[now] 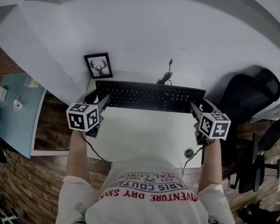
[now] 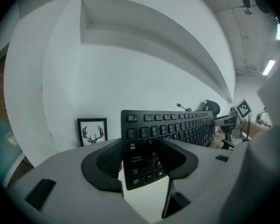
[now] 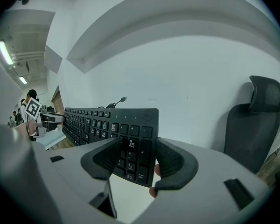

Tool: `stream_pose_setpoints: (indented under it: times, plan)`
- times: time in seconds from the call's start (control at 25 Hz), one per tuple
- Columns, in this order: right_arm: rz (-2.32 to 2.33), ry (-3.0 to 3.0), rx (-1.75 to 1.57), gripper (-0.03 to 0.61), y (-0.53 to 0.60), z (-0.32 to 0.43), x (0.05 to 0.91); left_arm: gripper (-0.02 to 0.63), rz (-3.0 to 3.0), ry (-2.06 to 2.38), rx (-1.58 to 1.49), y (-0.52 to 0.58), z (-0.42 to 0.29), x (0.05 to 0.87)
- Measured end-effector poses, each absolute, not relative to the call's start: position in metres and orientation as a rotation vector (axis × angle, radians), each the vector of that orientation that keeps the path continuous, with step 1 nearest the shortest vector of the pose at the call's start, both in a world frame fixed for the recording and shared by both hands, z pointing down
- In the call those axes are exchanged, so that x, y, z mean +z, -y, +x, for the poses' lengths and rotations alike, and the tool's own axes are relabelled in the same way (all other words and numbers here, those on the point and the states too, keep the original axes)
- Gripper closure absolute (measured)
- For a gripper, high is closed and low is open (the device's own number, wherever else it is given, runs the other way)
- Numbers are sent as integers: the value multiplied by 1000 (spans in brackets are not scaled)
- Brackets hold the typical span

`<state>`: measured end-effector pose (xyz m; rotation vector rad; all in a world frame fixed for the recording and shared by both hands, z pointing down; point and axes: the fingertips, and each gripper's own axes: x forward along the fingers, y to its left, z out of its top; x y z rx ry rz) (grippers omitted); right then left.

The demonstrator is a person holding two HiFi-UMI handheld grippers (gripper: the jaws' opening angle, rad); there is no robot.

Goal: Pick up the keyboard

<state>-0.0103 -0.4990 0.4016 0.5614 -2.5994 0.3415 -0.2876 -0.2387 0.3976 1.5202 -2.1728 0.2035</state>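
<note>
The white desk (image 1: 144,134) lies beneath the keyboard (image 1: 149,96). A black office chair (image 1: 252,97) stands well beyond the keyboard's right end.

The keyboard is held off the desk with its key face tilted toward the person. The left gripper (image 1: 101,101) is clamped on the keyboard's left end and the right gripper (image 1: 194,110) on its right end. On each, one jaw sits over the keys and the other behind the back. Gripping both ends probably keeps the long, thin body level and stops it from twisting.

A framed deer picture (image 1: 99,66) stands behind the left end. The cable (image 1: 167,76) trails behind the rear edge, its plug (image 1: 171,60) lying loose (not connected).

The keyboard's underside and the rear jaw contact are hidden.
</note>
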Motion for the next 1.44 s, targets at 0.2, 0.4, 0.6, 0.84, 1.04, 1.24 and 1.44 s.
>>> stream_pose_setpoints:
  times: [0.2, 0.4, 0.6, 0.84, 1.04, 1.24, 1.44]
  plan:
    - [574, 2600, 321, 327, 496, -10, 401, 367, 1507, 2176, 204, 236, -288, 400]
    - [570, 2602, 327, 330, 494, -9, 405, 367, 1506, 2178, 213, 235, -288, 399]
    - [568, 2594, 320, 334, 494, -7, 407, 367, 1503, 2175, 217, 234, -286, 401]
    - [574, 2580, 322, 334, 495, -9, 408, 367, 1495, 2172, 222, 235, -287, 402]
    - [573, 2553, 341, 334, 496, -9, 415, 367, 1486, 2165, 232, 236, -286, 407]
    - [575, 2548, 337, 334, 496, -9, 416, 367, 1482, 2171, 232, 235, -286, 407]
    - [579, 2541, 336, 334, 494, -9, 417, 367, 1478, 2166, 243, 234, -287, 408]
